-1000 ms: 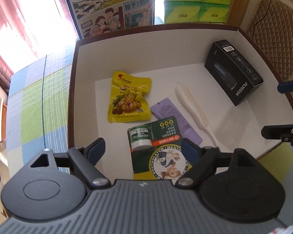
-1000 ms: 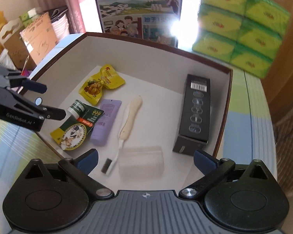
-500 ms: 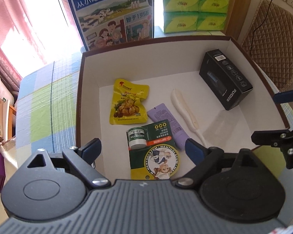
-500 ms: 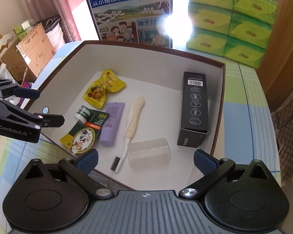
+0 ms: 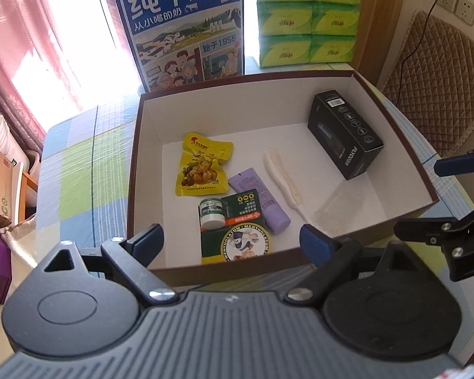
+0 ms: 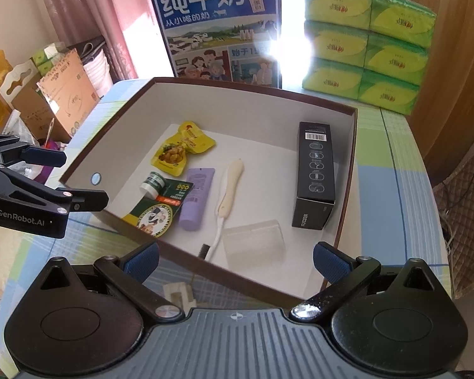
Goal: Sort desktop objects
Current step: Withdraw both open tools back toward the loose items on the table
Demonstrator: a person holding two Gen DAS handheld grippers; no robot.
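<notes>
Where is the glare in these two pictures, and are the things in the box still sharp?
Right wrist view: a white flare washes out part of the milk carton. Left wrist view: the window behind the curtain is overexposed. In both, the items in the box stay sharp; fisheye bends its edges.

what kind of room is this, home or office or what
Most likely a room in a home, not an office. A table under a checked cloth holds the sorting box; stacked tissue packs, a milk carton and pink curtains stand behind it.
</notes>
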